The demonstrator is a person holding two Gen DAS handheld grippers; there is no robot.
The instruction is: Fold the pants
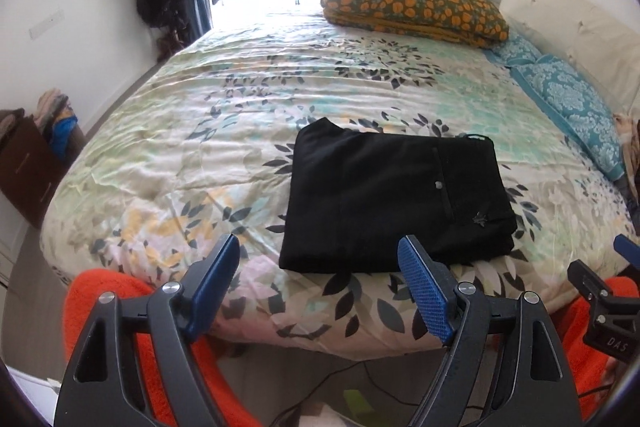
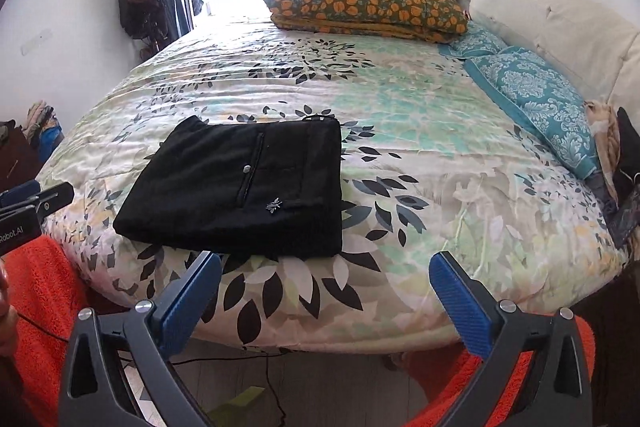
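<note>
Your black pants (image 1: 394, 201) lie folded into a compact rectangle on the floral bedspread (image 1: 248, 99), close to the bed edge nearest you and far from the orange-flowered pillow (image 1: 412, 7). Your left tongs (image 1: 320, 287) stand released and empty, short of the pants' near edge; your right tongs (image 2: 326, 301) gape wide too, with nothing between them, near the pants' near right corner. The fold looks finished to me. The risk now is a stray blue pad brushing that near edge and dragging the top layer askew. Since the pants sit so close to the edge, a nudge could also slide them toward the floor.
</note>
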